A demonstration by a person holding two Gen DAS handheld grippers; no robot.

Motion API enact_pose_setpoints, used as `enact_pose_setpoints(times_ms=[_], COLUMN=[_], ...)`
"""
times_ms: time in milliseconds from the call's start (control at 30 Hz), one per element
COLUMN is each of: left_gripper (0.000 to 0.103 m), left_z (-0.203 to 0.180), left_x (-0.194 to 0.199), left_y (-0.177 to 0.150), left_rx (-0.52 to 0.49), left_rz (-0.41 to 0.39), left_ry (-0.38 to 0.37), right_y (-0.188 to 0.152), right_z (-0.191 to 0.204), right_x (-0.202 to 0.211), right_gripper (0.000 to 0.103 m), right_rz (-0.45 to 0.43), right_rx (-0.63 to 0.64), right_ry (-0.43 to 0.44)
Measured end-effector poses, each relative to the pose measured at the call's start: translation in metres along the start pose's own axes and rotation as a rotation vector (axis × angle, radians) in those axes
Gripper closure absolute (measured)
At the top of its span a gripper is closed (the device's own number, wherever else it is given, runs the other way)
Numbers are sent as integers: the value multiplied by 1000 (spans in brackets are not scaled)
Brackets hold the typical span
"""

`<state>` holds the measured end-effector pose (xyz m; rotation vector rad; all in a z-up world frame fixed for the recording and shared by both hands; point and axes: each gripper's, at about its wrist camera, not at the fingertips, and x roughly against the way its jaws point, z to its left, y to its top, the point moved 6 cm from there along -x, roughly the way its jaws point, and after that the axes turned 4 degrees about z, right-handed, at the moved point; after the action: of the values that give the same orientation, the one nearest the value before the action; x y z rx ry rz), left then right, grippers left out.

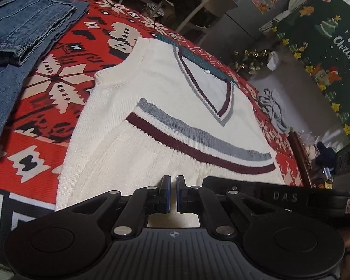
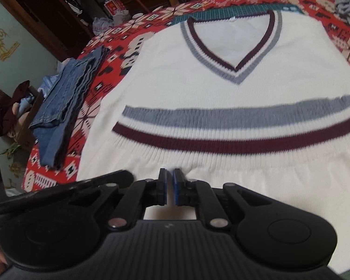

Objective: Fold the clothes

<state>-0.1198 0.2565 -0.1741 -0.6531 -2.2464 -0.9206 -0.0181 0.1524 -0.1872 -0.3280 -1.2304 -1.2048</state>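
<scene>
White knitted V-neck vest (image 2: pixel 198 88) w/ grey and maroon stripes lies flat, neck away, on the red, white and black patterned cloth (image 1: pixel 46 107); folded blue denim jeans (image 1: pixel 23 23) sit to its left. Left gripper (image 1: pixel 173 179) and right gripper (image 2: pixel 169 171) hang at the vest's near hem, jaws nearly together w/ a thin gap (whether they pinch knit, can't tell).

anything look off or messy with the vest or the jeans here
Nothing stands out. The white knitted V-neck vest lies flat and face up on the red patterned blanket, its grey and maroon stripes unbroken. The folded blue denim jeans sit in a tidy stack beside it.
</scene>
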Motion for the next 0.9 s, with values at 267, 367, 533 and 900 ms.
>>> enact_pose_setpoints(times_ms=[267,367,533,900], left_gripper=[98,98,98,98], left_z=[1,-1,-5,-10], left_x=[1,3,12,27], left_y=[4,-1,-16,-38], left_rx=[-25,-37,-69,-79], left_rz=[12,59,117,171], left_ry=[2,7,12,68], right_y=[-4,-19,-47,-74], right_z=[7,18,30,27], right_x=[2,8,9,32], right_gripper=[95,95,95,95], right_rz=[4,14,33,-3], right_rx=[22,49,68,50], right_ry=[3,29,37,51])
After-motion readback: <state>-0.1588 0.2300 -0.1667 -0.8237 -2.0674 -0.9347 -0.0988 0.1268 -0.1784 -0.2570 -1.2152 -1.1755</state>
